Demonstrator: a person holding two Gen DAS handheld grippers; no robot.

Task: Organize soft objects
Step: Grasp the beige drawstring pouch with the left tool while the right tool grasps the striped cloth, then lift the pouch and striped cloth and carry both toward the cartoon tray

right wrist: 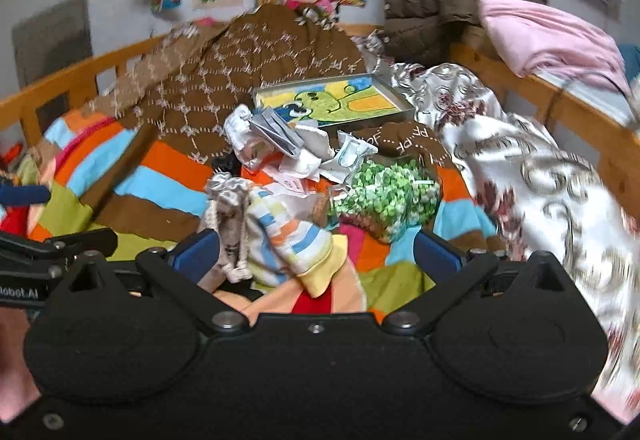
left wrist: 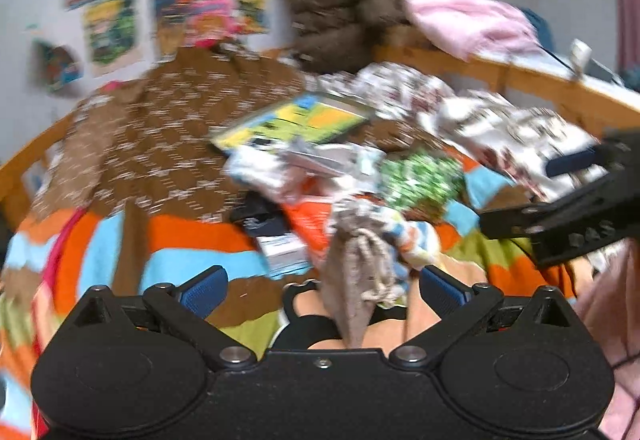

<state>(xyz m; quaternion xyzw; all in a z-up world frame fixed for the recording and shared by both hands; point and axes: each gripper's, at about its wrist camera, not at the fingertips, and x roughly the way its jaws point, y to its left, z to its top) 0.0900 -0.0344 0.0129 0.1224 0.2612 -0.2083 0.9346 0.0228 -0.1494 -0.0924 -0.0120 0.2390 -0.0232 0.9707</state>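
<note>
A bed (right wrist: pixel 80 68) with a wooden rail carries everything here. It is covered by a striped blanket (right wrist: pixel 168 176) in orange, blue, brown and green. A brown quilt (right wrist: pixel 240 52) is heaped toward the far-left corner, and a silvery floral cover (right wrist: pixel 540 168) is bunched along the right edge, so only the middle of the bed is left for small things. A picture tray (right wrist: pixel 336 100) is propped on the quilt's slope, tilted, probably just set aside there. A pink cloth (right wrist: pixel 552 36) is draped over the rail at the far right.

The soft things are gathered in a loose pile at the middle of the bed, toward the near edge, where both grippers can reach them. A green-and-white bundle (right wrist: pixel 384 196) lies on the right of the pile. A striped sock (right wrist: pixel 288 244) in pale orange, blue and yellow is crumpled beside it. A grey drawstring pouch (right wrist: pixel 228 216), with a knotted cord, lies touching the sock on its left.

The right gripper (right wrist: pixel 316 252) is held wide open over sock and pouch, nothing gripped. The left gripper (left wrist: pixel 324 288) is likewise spread wide, with the pouch (left wrist: pixel 356 264) lying loose between its fingers, not pinched. That view is blurred.
</note>
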